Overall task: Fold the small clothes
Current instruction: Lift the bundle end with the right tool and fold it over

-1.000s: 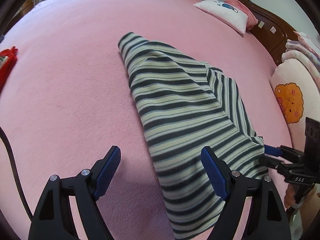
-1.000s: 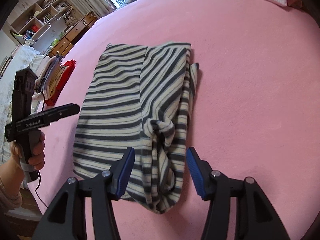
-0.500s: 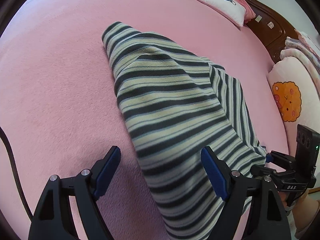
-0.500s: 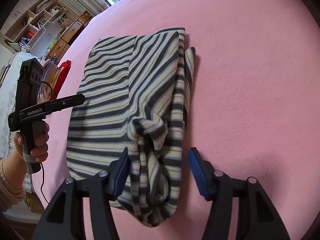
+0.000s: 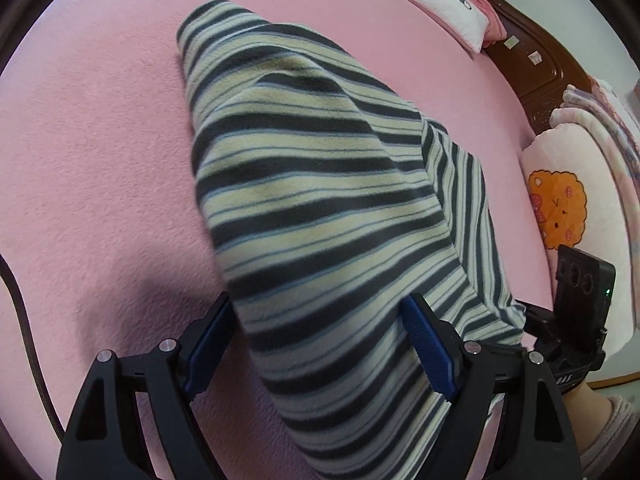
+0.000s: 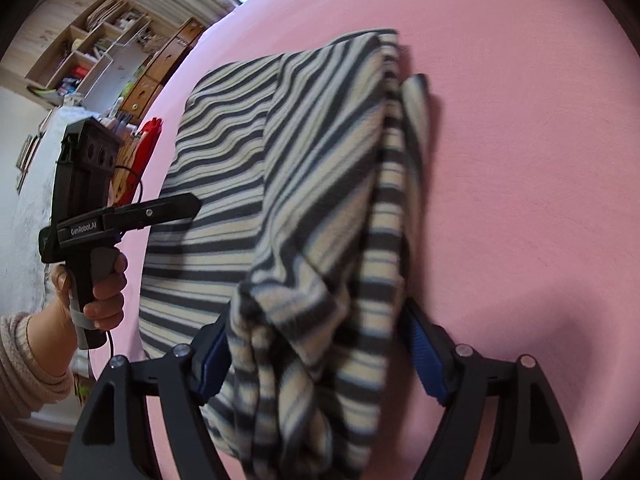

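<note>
A small grey-and-cream striped fleece garment (image 5: 320,184) lies partly folded on the pink bedspread (image 5: 100,160). My left gripper (image 5: 320,344) hangs low over its near end, open, with the cloth's edge spanning the gap between the blue pads. In the right wrist view the garment (image 6: 248,168) has a bunched, rumpled fold along its right side. My right gripper (image 6: 322,360) straddles that bunch; its jaws are opening and the pads do not clamp the cloth. A hand holds the left gripper (image 6: 188,210) at the garment's left edge. The right gripper (image 5: 536,320) shows at the garment's far corner.
A white pillow (image 5: 440,8) and a wooden headboard (image 5: 532,64) stand at the bed's far end, with a cartoon cushion (image 5: 560,208) beside them. A red object (image 6: 150,140) lies at the bed's edge, with shelves (image 6: 92,52) beyond. A black cable (image 5: 20,320) trails at left.
Both grippers have sunk closer to the garment, so its cloth now lies between both pairs of fingers. The right jaws have widened around the bunched fold.
</note>
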`<state>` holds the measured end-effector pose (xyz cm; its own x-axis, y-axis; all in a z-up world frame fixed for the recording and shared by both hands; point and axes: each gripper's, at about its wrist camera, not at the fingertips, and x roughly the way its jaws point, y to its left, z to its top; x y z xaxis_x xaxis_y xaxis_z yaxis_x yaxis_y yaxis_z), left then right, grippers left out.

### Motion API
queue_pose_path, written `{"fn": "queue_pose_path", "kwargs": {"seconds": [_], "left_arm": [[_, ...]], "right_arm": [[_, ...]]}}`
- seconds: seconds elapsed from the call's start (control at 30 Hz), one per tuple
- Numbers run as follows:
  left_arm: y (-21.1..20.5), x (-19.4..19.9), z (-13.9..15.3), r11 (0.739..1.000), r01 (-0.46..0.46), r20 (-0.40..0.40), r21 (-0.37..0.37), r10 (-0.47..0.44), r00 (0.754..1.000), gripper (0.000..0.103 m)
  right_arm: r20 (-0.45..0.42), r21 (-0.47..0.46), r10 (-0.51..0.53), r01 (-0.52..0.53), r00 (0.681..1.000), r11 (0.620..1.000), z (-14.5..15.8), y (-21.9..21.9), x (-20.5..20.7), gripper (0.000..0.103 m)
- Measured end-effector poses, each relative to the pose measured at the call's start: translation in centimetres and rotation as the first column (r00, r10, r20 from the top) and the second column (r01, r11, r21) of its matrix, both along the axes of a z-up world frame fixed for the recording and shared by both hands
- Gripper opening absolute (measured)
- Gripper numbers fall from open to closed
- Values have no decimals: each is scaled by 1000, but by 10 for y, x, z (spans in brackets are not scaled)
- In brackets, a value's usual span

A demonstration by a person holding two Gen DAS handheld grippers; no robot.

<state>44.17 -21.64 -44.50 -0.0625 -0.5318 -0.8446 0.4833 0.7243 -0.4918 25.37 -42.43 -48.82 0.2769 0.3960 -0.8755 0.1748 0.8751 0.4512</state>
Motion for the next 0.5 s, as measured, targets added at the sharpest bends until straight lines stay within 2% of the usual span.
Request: {"fn": "queue_pose_path", "kwargs": {"seconds": [0.2, 0.3, 0.33, 0.37, 0.47, 0.5], "left_arm": [[-23, -10, -2, 998, 55, 12, -33, -54, 998, 84], [-30, -16, -1, 998, 62, 45, -28, -60, 997, 80], [-31, -17, -1, 998, 56, 52, -28, -54, 997, 76], [-29, -17, 0, 998, 48, 53, -27, -47, 998, 64], [-23, -14, 1, 999, 23, 45, -41, -21, 999, 30], [-21, -14, 2, 999, 17, 42, -49, -15, 999, 26]], "right_arm": [[22, 9, 19, -20, 1000, 1000, -5, 11, 6, 76], [28, 35, 36, -37, 999, 999, -5, 15, 7, 56], [31, 55, 35, -37, 999, 998, -5, 16, 6, 47], [33, 64, 32, -34, 999, 997, -6, 18, 7, 43], [48, 47, 34, -36, 998, 998, -2, 22, 6, 37], [53, 37, 39, -40, 998, 998, -1, 24, 6, 36]]}}
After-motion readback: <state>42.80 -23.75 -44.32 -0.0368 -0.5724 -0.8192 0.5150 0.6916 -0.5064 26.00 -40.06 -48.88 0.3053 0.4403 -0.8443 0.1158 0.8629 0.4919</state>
